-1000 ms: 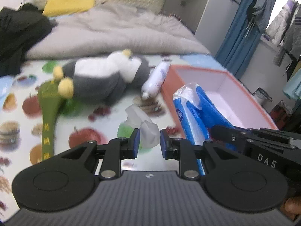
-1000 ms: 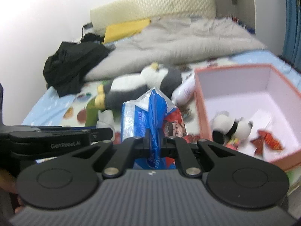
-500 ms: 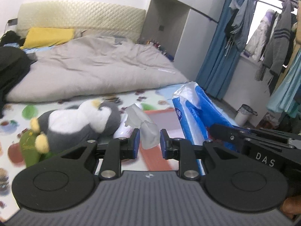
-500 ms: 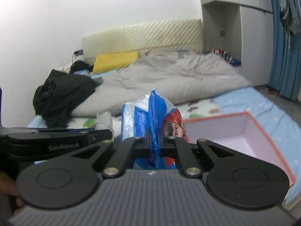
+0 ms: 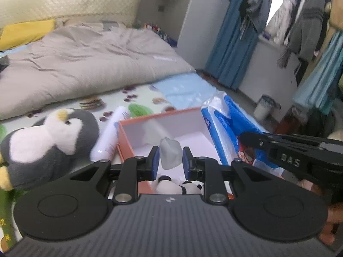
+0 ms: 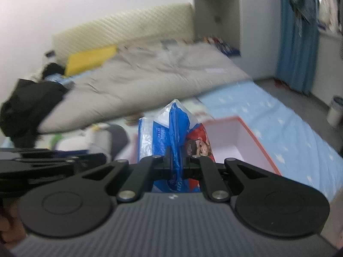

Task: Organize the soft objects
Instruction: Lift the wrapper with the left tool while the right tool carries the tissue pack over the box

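While both tools hang over the bed, the orange box is the landmark for everything. Nearest the lens in the left wrist view, the left gripper has its blue pads on either side of a small whitish translucent bag; pads look close to its sides w/ a sliver of gap, so I cannot tell if it's really pinched or just about loose. The bag sits above the box's white interior, near its front. Judging by looks it's v. light, limp, crinkly film: it'll sag and slip, so hold should be at a bunched fold, not a flat face.

Just below the pads, inside the box at its near end, lies a small panda plush: soft, squashy, easy to take round the body.

To the right of the box, the right gripper is clamped on the top seam of a blue tissue pack, which stands upright at the box's near edge. Probably light, compressible, slick wrapper; the seam grip suits it but it may swing.

Left of the box: a white tube touching its wall, then a penguin plush, bulky, soft, best grabbed mid-body. Beyond the box, a grey duvet.
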A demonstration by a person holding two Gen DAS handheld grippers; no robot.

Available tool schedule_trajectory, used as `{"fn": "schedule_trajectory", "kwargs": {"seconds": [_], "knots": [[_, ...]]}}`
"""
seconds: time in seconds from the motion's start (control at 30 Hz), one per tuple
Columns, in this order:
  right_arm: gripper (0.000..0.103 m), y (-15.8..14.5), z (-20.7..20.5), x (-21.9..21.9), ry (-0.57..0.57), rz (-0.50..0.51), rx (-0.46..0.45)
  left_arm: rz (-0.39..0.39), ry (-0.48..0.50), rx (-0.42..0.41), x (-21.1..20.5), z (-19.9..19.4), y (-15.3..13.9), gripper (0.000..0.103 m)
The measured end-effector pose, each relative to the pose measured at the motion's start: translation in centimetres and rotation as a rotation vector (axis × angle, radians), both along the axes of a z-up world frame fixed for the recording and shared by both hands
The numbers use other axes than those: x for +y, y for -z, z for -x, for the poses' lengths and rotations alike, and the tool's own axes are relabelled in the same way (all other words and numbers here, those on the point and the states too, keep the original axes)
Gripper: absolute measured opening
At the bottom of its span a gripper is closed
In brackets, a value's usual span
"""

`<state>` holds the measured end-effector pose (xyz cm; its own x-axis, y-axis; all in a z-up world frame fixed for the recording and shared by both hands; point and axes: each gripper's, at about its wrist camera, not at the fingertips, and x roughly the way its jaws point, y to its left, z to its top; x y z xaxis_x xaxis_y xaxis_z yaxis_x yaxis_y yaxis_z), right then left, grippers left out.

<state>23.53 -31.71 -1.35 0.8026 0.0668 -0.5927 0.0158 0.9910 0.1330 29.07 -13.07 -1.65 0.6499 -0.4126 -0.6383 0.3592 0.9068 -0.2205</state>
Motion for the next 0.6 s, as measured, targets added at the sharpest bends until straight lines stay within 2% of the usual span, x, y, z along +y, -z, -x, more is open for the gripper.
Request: {"fn": "schedule_trajectory", "kwargs": {"seconds": [0.2,0.33,0.47,0.6], "knots": [[0.009,5.7,-2.8,-4.4,0.094,-0.027,0.160,-0.042,0.054,0.111,-4.0,-3.0,4.8,0.027],[0.009,8.6,-3.3,-5.9,0.119,-0.031,0.227,-0.089,0.088,0.157,-5.9,-4.3,7.4,0.027],[0.010,10.3,-3.1,-6.6,0.130,-0.045,0.267,-0.109,0.101,0.199,-6.8,-5.4,9.3,0.028],[0.011,11.0,-3.1,-6.5,0.113,-0.067,0.292,-0.118,0.109,0.206,-6.9,-5.2,9.7,0.032]]}}
